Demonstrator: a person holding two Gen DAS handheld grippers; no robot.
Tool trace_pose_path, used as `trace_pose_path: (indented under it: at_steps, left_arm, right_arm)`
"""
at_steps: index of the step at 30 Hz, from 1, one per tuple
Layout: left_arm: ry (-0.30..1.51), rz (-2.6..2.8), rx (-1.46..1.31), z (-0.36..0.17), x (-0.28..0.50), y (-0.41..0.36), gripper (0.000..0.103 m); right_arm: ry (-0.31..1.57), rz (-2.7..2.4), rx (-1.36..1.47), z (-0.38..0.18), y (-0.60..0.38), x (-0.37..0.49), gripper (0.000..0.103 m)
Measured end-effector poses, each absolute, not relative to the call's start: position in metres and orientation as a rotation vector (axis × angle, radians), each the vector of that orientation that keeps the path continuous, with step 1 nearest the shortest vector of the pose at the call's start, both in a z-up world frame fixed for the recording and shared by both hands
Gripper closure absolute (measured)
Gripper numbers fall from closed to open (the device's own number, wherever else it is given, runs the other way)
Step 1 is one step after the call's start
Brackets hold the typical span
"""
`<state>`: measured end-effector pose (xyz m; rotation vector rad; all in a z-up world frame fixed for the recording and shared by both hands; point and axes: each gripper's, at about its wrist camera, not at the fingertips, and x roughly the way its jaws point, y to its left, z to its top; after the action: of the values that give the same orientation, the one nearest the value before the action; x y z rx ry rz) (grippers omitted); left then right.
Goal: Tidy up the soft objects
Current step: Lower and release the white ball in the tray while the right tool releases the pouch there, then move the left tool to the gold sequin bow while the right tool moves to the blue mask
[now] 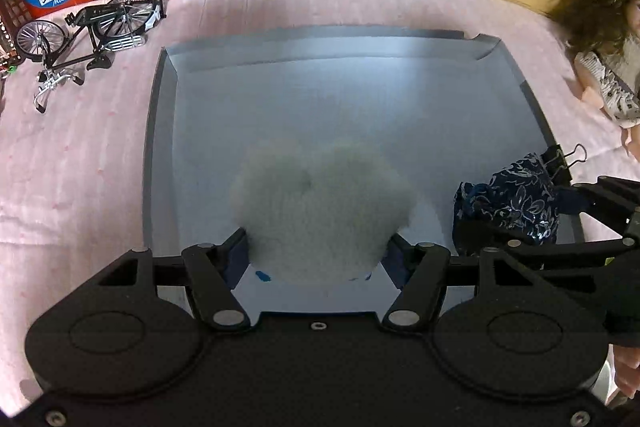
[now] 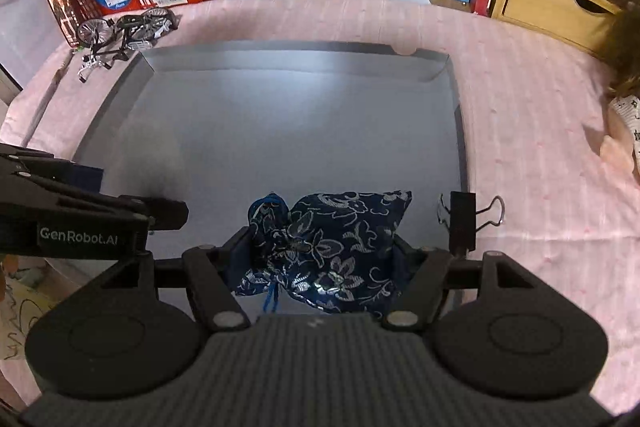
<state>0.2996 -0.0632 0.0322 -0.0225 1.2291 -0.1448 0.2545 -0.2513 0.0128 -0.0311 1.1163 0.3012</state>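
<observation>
**Two soft pieces held over the grey tray**

The white heart-shaped plush sat low in the centre of the left wrist frame, pinched at its narrow lower end between the fingers of the left gripper. It looked very light and springy; its fluff would probably squash and slide, so a hold across the body seemed safer than one at the tip.

The dark blue floral pouch filled the lower middle of the right wrist frame, clamped across its middle by the right gripper, with a blue drawstring dangling below. The fabric looked limp and slightly slick, likely to sag at both ends.

Both hung above the near part of the grey tray. A binder clip gripped the tray's right rim. On the pink cloth, a model bicycle lay at upper left and a doll at far right.
</observation>
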Motion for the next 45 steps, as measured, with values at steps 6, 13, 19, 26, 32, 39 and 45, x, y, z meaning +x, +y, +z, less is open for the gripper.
trace_pose_path:
  at_steps: [6, 13, 19, 26, 32, 39, 45]
  left_arm:
    - [1.234, -0.141, -0.027, 0.027, 0.301, -0.063, 0.038]
    - [1.22, -0.133, -0.006, 0.026, 0.3, -0.065, 0.026]
    - [1.163, -0.155, 0.003, 0.038, 0.292, -0.063, 0.023]
    - [1.089, -0.173, 0.032, 0.057, 0.278, -0.063, 0.02]
    - [0.993, -0.179, 0.07, 0.078, 0.259, -0.063, 0.019]
    - [0.873, -0.193, 0.095, 0.105, 0.231, -0.064, 0.017]
    - [0.782, -0.207, 0.097, 0.124, 0.203, -0.061, 0.015]
  right_arm:
    - [1.121, 0.303, -0.034, 0.009, -0.251, 0.255, 0.023]
    - [1.125, 0.289, -0.044, 0.011, -0.253, 0.255, 0.015]
    - [1.086, 0.296, -0.033, 0.022, -0.258, 0.25, 0.006]
    - [1.033, 0.307, -0.036, 0.041, -0.26, 0.242, 0.002]
    - [0.982, 0.316, -0.04, 0.056, -0.259, 0.227, 0.002]
    - [0.891, 0.327, -0.053, 0.08, -0.261, 0.203, 0.002]
    - [0.811, 0.336, -0.061, 0.098, -0.26, 0.178, 0.002]
